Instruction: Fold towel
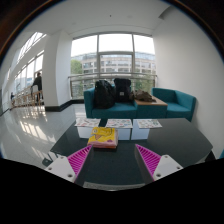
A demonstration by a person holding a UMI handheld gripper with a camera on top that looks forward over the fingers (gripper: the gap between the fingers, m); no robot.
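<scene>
A folded yellow towel (103, 138) with a pink pattern lies on a dark table (170, 135), just ahead of my fingers and nearer the left one. My gripper (112, 160) is open and empty above the table's near part. Its pink pads show on the left finger (79, 158) and the right finger (149, 159), wide apart, with bare table between them. The towel touches neither finger.
Several white sheets (119, 124) lie along the table's far edge. Beyond stands a teal sofa (135, 102) with black bags (104, 93) on it. Large windows fill the back wall. A person (38, 84) stands far left.
</scene>
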